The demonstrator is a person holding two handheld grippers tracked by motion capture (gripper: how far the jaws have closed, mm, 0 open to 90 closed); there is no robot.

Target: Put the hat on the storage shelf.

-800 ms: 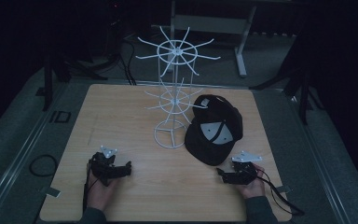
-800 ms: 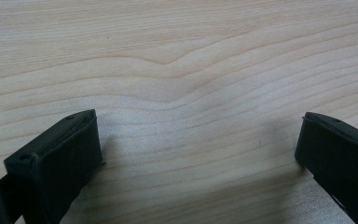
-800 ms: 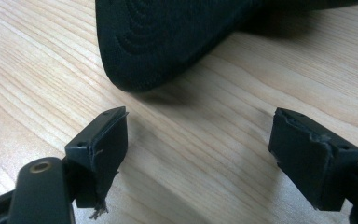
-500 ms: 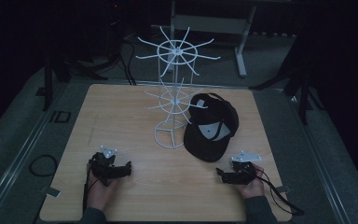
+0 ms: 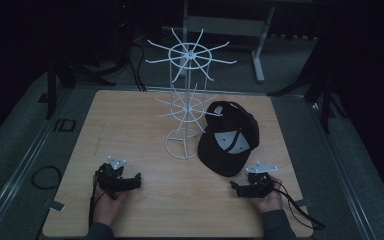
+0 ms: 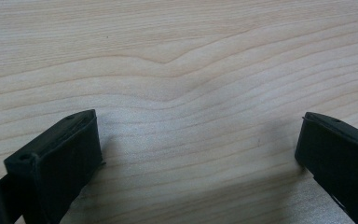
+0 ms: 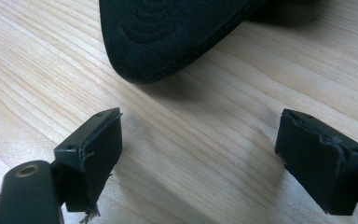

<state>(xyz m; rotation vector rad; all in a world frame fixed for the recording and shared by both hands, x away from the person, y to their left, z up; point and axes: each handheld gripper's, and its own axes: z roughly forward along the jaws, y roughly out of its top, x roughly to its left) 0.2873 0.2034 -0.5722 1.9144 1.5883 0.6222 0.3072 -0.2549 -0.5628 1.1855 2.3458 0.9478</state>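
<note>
The black cap (image 5: 228, 140) lay beside the white wire rack (image 5: 187, 107). Both the left gripper (image 5: 136, 181) and right gripper (image 5: 234, 188) stood open, empty. The right should approach low, pinching the brim (image 7: 168, 37) squarely.

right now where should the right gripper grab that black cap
Probably the brim: it is the thin, flat part of the black cap and points toward the open right gripper, its edge just ahead of the jaws. Come in low along the table, straight at that edge.
</note>
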